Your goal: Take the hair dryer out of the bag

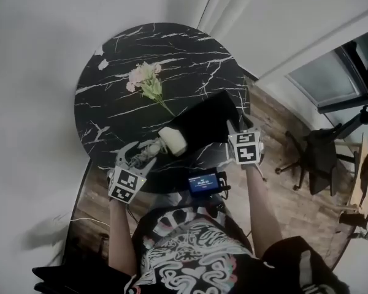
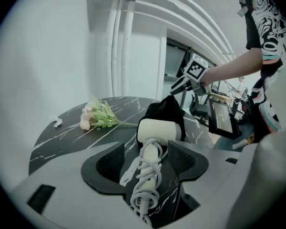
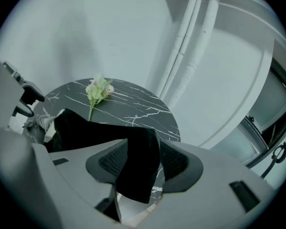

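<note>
The left tongs are spread wide. The hair dryer lies on the table with its cord-wound handle between them, a gap on either side, and its head just ahead at the black bag. The right tongs stand parted, with bag cloth between them.

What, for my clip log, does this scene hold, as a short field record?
table: round, black marble
flowers: lying on table's far side
bag: black, lying on table
dryer: white, cord wound round handle, against bag
left hand-held gripper: open, dryer handle between jaws
right hand-held gripper: open, bag fabric between jaws
</note>
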